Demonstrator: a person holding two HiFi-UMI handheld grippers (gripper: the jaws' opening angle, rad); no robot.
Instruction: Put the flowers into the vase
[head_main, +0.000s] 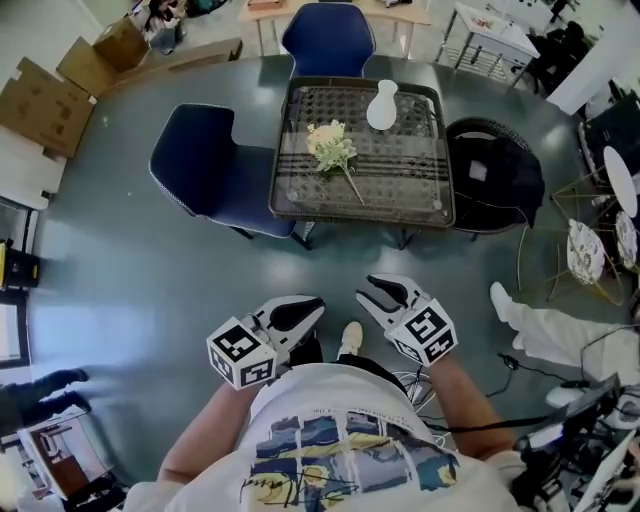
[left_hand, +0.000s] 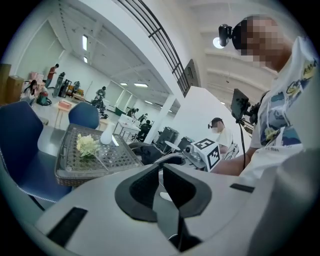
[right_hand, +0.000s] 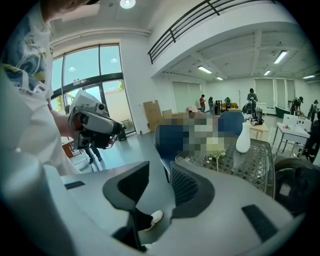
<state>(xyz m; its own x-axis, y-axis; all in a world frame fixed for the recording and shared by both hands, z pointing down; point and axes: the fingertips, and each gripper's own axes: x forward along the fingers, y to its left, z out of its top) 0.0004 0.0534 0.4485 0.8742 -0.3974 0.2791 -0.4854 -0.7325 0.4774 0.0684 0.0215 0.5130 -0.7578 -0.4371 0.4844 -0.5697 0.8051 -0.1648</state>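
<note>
**Grey hall floor, task not yet begun**

Flowers (head_main: 333, 147) lie flat on the wicker table (head_main: 420, 205), stem toward the person. The white vase (head_main: 382, 106) stands upright just beyond them with no flowers in it. Both tools are well short of the table: the left gripper (head_main: 318, 305) has its jaws together on nothing, and the right gripper (head_main: 368, 291) has its jaws apart and empty. Approach, pick-up and insertion all remain.
</note>
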